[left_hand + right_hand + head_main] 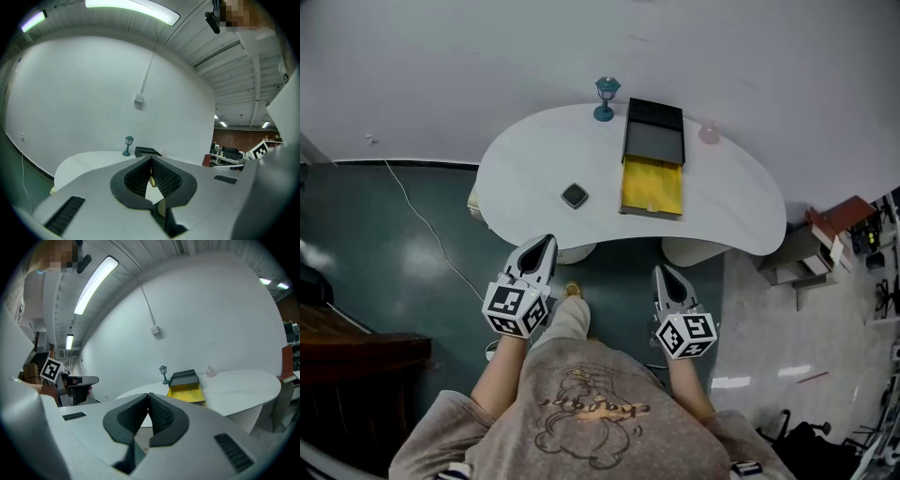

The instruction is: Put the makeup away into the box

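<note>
A small square dark makeup compact [574,195] lies on the white table [525,159], left of the box. The box [652,186] lies open, its yellow inside toward me and its black lid [654,131] behind. Both grippers hang short of the table's near edge, over the floor. My left gripper [547,243] is shut with nothing in it, and so is my right gripper [661,273]. In the left gripper view the closed tips [151,160] point at the box [147,151]. In the right gripper view the closed tips [149,395] sit left of the box [186,390].
A teal lamp figurine [606,98] stands at the table's back edge left of the box, and a small pink thing [710,133] right of it. Low shelves with books [825,239] stand right of the table. A cable [422,220] runs across the green floor on the left.
</note>
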Tool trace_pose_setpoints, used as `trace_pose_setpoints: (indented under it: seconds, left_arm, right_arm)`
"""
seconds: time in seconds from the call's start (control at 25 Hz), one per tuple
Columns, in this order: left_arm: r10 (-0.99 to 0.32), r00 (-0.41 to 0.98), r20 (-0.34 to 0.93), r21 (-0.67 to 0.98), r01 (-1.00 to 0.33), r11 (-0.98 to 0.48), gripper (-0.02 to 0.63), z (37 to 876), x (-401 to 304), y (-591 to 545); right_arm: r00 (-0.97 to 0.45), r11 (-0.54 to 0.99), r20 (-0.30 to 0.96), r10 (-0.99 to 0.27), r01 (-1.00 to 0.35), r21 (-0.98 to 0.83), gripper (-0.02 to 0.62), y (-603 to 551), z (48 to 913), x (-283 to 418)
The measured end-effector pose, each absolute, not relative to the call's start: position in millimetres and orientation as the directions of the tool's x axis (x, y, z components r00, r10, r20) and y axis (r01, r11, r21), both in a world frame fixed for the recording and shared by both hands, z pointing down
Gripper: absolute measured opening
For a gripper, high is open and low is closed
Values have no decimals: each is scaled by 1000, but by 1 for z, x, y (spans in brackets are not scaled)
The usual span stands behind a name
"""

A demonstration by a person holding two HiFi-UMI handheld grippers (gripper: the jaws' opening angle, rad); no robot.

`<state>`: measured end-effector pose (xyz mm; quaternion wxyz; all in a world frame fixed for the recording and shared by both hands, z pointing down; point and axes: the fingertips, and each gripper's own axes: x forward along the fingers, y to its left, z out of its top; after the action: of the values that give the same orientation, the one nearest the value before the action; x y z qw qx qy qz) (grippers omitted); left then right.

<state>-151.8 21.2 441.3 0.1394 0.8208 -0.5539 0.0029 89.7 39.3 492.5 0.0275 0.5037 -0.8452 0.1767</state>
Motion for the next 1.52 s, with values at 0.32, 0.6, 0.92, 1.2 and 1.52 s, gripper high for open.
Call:
trace_pose_setpoints:
  seconds: [0.32, 0.6, 0.92, 1.2, 1.52]
  left_arm:
    - [-895, 411, 173, 219, -902, -372, 21, 444, -159, -52]
    - [-870, 457, 183, 229, -881, -415, 21, 448, -160, -110]
    - [-836, 517, 184, 226, -850, -476, 21, 448, -156, -159]
    - [-824, 534, 189, 242, -839, -488, 21, 450, -159, -180]
    - [-833, 524, 177, 243, -844, -479, 21, 446, -162, -184]
  right_arm:
    - [-489, 431, 219, -845, -863, -263, 5, -31, 488, 77]
    - [-462, 404, 216, -860, -876, -263, 3, -81, 485, 69]
    - [-401, 346, 203, -893, -902, -259, 3, -126, 479, 67]
    - [-375, 318, 212, -902, -911, -262, 3, -140, 479, 63]
    - [-400, 340, 211, -892, -901, -270, 4, -157, 478, 57]
